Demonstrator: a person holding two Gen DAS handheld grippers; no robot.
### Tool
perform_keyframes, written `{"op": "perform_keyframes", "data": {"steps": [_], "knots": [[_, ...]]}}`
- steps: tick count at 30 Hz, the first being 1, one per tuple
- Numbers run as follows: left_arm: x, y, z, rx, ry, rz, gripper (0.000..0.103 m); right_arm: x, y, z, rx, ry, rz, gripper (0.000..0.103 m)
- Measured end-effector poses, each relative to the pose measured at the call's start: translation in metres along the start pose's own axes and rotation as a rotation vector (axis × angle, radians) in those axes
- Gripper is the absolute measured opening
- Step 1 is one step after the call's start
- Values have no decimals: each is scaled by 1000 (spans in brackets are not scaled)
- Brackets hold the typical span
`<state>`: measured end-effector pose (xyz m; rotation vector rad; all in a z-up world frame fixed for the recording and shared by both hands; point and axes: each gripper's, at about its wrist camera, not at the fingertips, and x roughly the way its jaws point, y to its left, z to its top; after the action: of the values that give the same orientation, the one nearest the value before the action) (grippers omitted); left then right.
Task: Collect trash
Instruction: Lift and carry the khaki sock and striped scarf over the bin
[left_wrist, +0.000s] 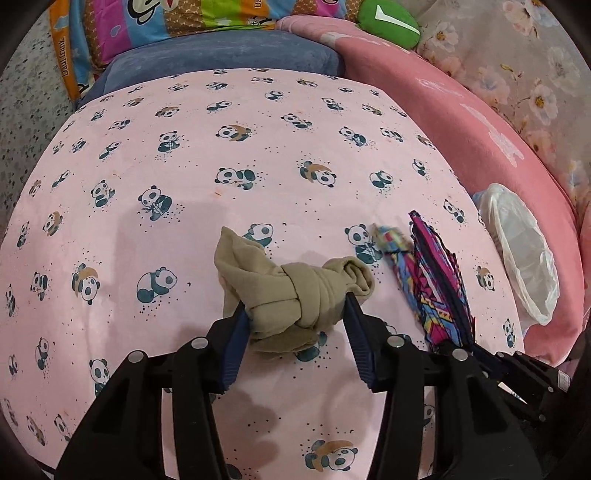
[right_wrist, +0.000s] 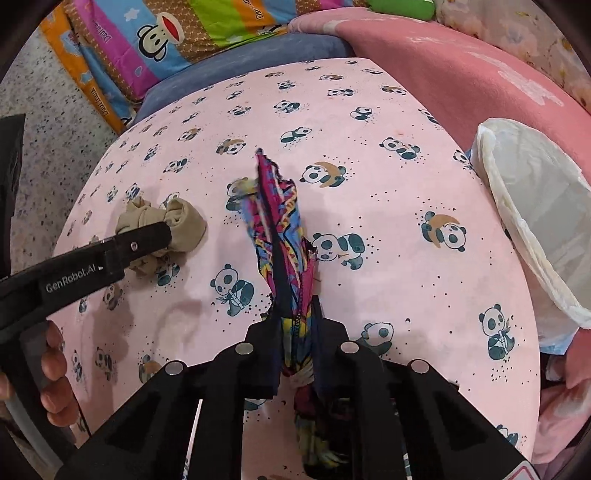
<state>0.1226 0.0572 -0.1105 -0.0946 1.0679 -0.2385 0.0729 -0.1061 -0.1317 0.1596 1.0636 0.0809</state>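
Observation:
A knotted beige stocking bundle lies on the pink panda-print cloth. My left gripper straddles it, and both blue pads touch its sides. The right wrist view shows the same bundle under one black finger of that gripper. A long crumpled piece of pink, blue and yellow patterned fabric stretches away from my right gripper, whose jaws are shut tight on its near end. In the left wrist view that fabric lies just right of the bundle.
A bin lined with a white plastic bag stands open at the right edge, also seen as the bag. Behind are a blue cushion, a striped cartoon pillow and a pink blanket. A hand grips the left tool.

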Motion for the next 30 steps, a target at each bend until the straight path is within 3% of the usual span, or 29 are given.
{"op": "perform_keyframes", "data": {"steps": [11,23,30], "knots": [[-23,-58,9,77,-42,-63,44,-55,-32,18,98,-142,7,11],[-30,-166,27,238,-68,-162,44,-116,-129,32,286,-297,-53,11],[-19,-231,34,336,-57,-220,44,-131,-186,32,388,-338,-88,11]]}}
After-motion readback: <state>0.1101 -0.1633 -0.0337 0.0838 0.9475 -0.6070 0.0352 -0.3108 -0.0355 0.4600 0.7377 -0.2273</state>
